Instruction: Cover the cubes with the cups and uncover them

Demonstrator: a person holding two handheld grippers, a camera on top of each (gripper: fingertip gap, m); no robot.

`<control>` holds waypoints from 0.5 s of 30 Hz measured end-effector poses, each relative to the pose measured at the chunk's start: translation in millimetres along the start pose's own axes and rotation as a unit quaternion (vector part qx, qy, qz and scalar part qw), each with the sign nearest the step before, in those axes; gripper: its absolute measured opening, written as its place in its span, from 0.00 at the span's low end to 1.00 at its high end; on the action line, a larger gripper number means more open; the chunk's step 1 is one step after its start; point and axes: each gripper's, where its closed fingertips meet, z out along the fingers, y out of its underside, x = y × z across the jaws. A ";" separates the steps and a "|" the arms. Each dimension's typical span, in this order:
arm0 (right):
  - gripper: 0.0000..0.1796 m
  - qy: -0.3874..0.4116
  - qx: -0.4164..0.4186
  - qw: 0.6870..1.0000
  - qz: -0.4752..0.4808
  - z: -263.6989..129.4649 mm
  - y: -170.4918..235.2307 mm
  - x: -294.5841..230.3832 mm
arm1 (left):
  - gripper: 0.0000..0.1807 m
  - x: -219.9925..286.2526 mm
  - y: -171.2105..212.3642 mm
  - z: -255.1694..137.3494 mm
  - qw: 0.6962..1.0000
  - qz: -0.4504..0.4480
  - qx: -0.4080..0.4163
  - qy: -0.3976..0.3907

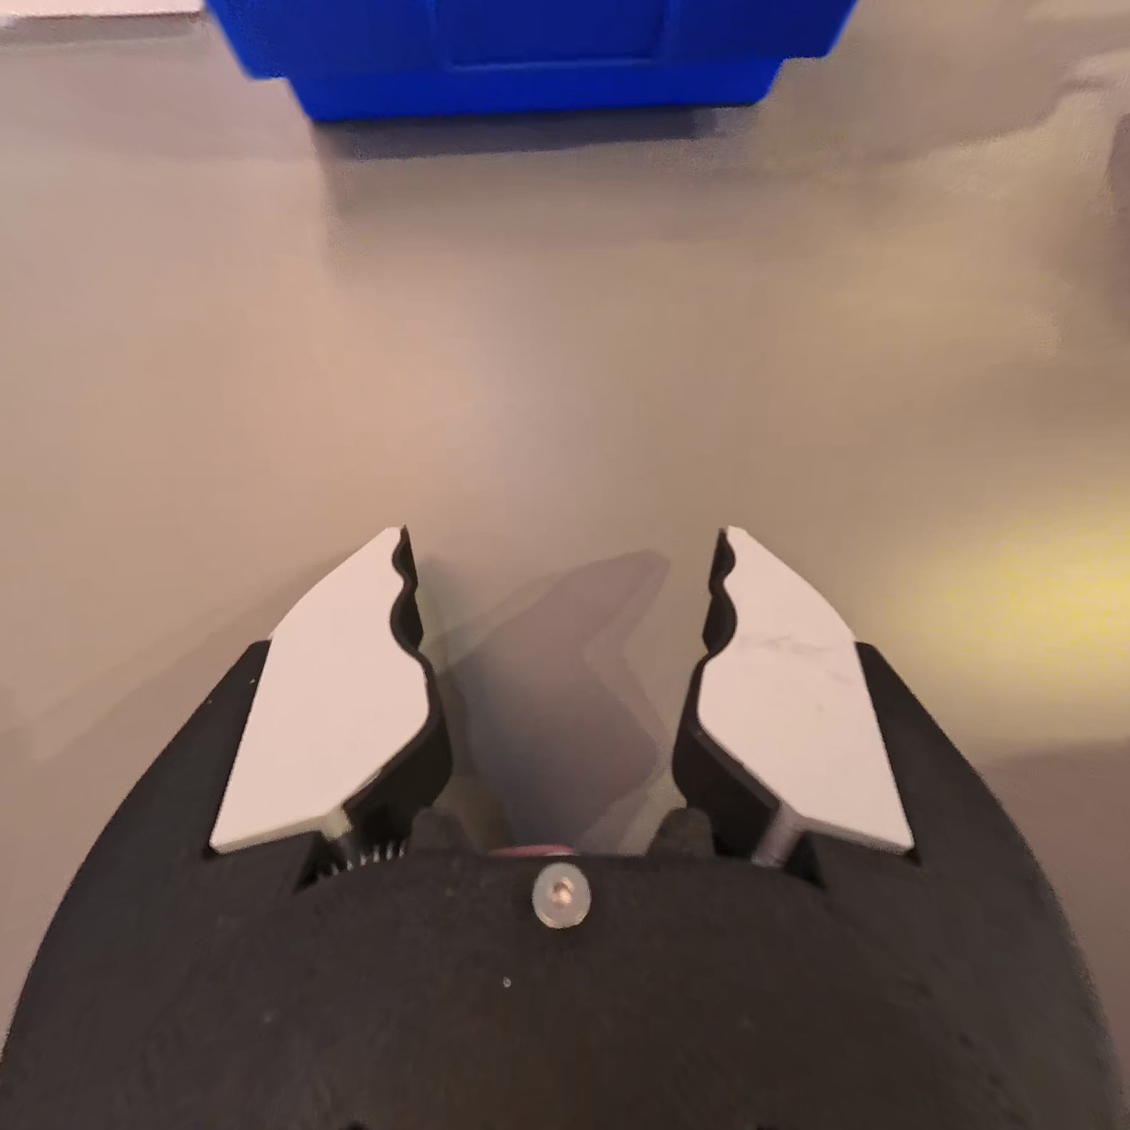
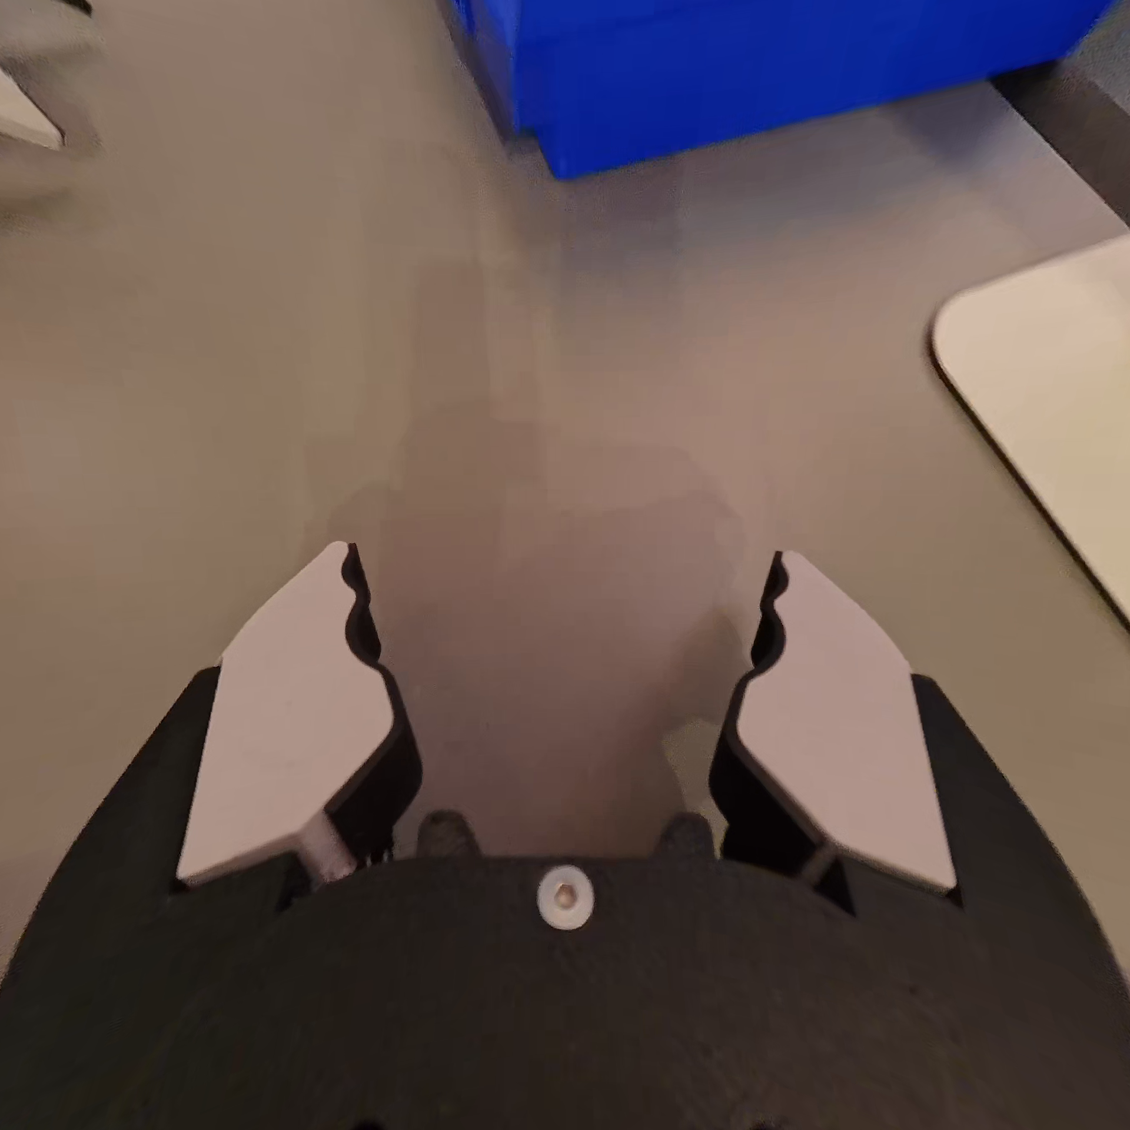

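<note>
No cups or cubes show in either view. My left gripper [image 1: 564, 538] is open and empty, its white fingers spread over the bare grey table [image 1: 550, 367]. My right gripper [image 2: 565, 550] is open and empty too, over the same grey table [image 2: 306, 367]. A faint yellow glow lies on the table at the right of the left wrist view [image 1: 1003, 575]; I cannot tell what casts it.
A blue plastic bin [image 1: 526, 55] stands at the far edge ahead of the left gripper, and shows at the top of the right wrist view [image 2: 734, 79]. A white flat rounded slab [image 2: 1052, 397] lies to the right. A white object [image 2: 24, 116] is at the far left.
</note>
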 end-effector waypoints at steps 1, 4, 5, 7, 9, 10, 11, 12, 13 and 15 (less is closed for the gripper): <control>0.69 0.011 0.001 1.000 -0.002 -11.0 9.7 1.9 | 0.52 9.2 -3.5 2.9 1.000 0.008 0.001 0.002; 0.72 0.044 -0.006 0.999 0.006 -44.3 39.1 12.4 | 0.55 41.6 -17.6 17.8 0.999 0.039 0.000 0.018; 0.72 0.056 -0.012 0.998 0.013 -54.8 48.9 17.8 | 0.55 53.9 -24.0 23.4 0.998 0.053 0.001 0.026; 0.72 0.083 -0.015 0.996 0.029 -75.9 65.1 31.1 | 0.55 76.5 -37.0 34.8 0.996 0.083 0.001 0.041; 0.72 0.107 -0.005 0.993 0.053 -94.6 75.5 45.2 | 0.55 93.1 -50.2 45.9 0.992 0.114 0.005 0.046; 0.72 0.119 0.000 0.991 0.062 -101.8 80.1 52.0 | 0.55 101.0 -58.2 50.6 0.991 0.122 0.012 0.052; 0.72 0.128 0.001 0.989 0.070 -106.6 84.9 58.0 | 0.55 110.3 -66.0 55.0 0.990 0.123 0.020 0.065; 0.71 0.134 -0.002 0.988 0.077 -108.4 89.9 62.6 | 0.56 119.2 -71.6 60.6 0.989 0.119 0.024 0.080; 0.71 0.132 -0.008 0.988 0.081 -106.9 94.7 64.6 | 0.56 126.9 -74.5 67.8 0.989 0.115 0.024 0.091; 0.71 0.128 -0.045 0.988 0.069 -99.7 102.6 65.2 | 0.56 138.7 -69.2 83.6 0.988 0.120 -0.002 0.101</control>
